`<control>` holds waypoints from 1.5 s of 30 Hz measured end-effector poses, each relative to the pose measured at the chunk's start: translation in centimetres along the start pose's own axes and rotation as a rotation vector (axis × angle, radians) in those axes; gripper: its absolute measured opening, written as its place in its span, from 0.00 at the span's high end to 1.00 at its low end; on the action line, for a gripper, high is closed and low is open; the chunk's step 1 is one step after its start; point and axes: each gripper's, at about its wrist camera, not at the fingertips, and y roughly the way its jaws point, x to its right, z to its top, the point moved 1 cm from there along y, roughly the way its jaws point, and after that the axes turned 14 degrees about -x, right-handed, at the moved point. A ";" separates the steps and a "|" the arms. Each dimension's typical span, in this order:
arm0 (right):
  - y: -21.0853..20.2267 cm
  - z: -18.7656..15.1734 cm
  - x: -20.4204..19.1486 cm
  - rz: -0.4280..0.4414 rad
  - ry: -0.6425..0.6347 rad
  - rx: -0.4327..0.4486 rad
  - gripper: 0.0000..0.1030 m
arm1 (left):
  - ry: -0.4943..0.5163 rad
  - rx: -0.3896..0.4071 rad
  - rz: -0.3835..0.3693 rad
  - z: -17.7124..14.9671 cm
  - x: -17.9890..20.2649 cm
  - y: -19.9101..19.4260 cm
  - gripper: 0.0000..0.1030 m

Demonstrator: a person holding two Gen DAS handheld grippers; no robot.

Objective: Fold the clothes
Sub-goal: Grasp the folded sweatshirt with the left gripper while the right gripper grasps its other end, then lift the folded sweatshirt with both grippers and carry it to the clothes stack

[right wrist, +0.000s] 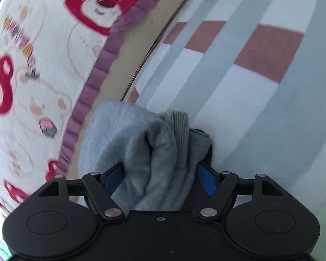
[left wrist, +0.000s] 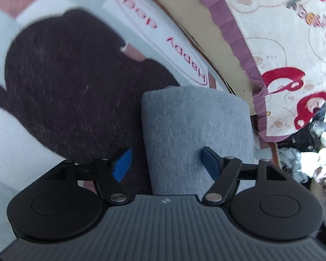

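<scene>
- Broadly, a striped bed sheet [right wrist: 260, 100] of pale blue, white and brick red spreads ahead of both claws; a bear-print blanket [right wrist: 32, 65] with a purple frill lies beyond.
- Ahead-left of the left claw [left wrist: 166, 163], a dark fuzzy garment [left wrist: 60, 87] lies flat on the sheet.
- The grey sweatshirt [left wrist: 195, 134], folded to a neat slab, sits between the left claw's spread blue pads, which look clear of it.
- The right claw [right wrist: 158, 176] clamps a bunched wad of the same grey fleece, ribbed hem [right wrist: 181, 139] included.
- Judged: soft, light, limp, not fragile; it will sag, so pinch through stacked layers at a folded edge or the firmer ribbing.
</scene>
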 end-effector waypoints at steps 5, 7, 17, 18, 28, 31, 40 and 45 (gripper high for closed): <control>0.5 0.5 -2.1 -0.063 -0.164 0.003 0.45 | 0.051 0.064 0.037 1.0 0.5 0.3 0.27; 0.2 1.2 -3.1 -0.082 -0.238 0.008 0.52 | 0.060 0.073 0.015 1.1 0.8 0.4 0.47; 0.8 4.5 -3.5 -0.143 -0.255 -0.043 0.41 | 0.094 0.115 0.028 -1.4 1.9 0.2 0.46; 0.7 4.4 -3.1 -0.130 -0.226 -0.054 0.41 | 0.070 0.113 0.018 -1.4 1.6 0.4 0.42; 3.0 3.9 -2.1 -0.036 -0.160 -0.098 0.23 | 0.089 0.108 0.013 -0.7 3.0 3.3 0.43; 3.8 4.1 -3.1 -0.025 -0.243 -0.057 0.36 | 0.233 0.197 0.134 -2.3 5.5 3.2 0.58; 0.7 2.9 -10.1 -0.037 -0.565 0.017 0.53 | 0.385 0.363 0.180 -4.8 8.3 -1.6 0.64; -0.1 0.8 -14.9 0.010 -0.689 0.022 0.53 | 0.425 0.447 0.170 -6.0 9.3 -5.6 0.64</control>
